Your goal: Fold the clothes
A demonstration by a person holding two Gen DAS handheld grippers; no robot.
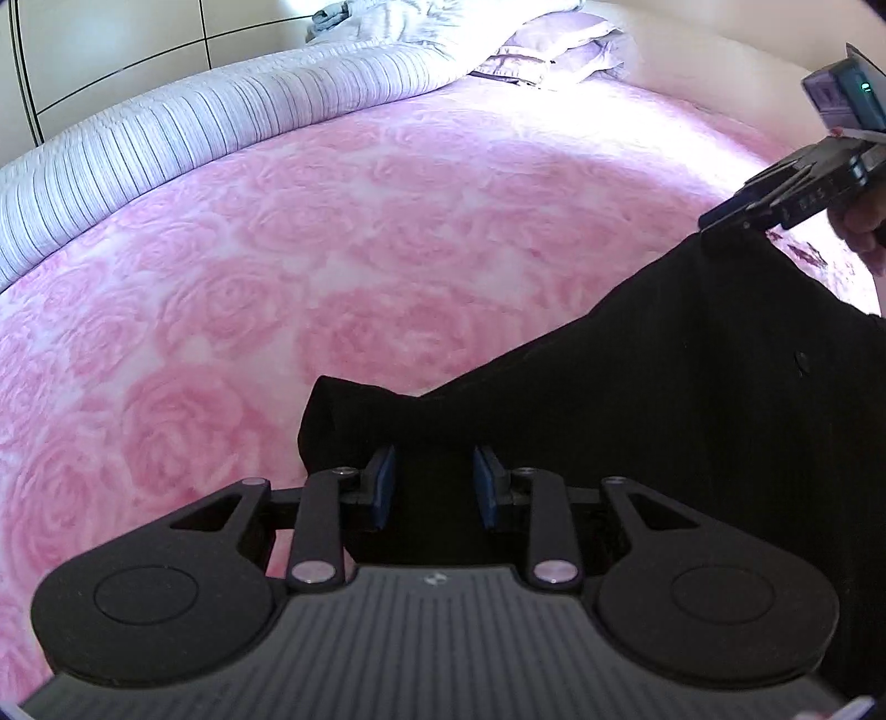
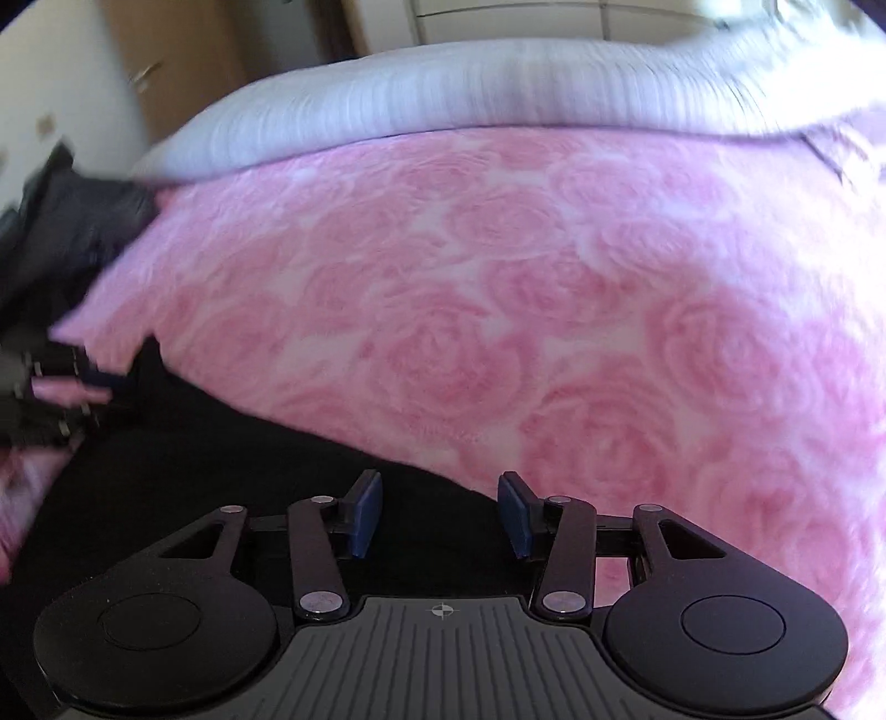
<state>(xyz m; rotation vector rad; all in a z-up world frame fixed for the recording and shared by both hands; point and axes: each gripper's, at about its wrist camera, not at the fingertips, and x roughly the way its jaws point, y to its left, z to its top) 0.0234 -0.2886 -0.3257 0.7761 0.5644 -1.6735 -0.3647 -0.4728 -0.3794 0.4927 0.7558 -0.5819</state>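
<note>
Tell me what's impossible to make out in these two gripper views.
- Left wrist view: black garment type; right and bottom edges cut it off.
- Left wrist view: whether left gripper pinches cloth; black on black.
- Right wrist view: dark heap at left; motion blur.

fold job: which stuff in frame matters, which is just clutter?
Matters:
- black garment
- left claw
- right claw
- pink rose blanket, the surface under the garment

Clutter:
- striped duvet
- pillow
- dark clothes heap
</note>
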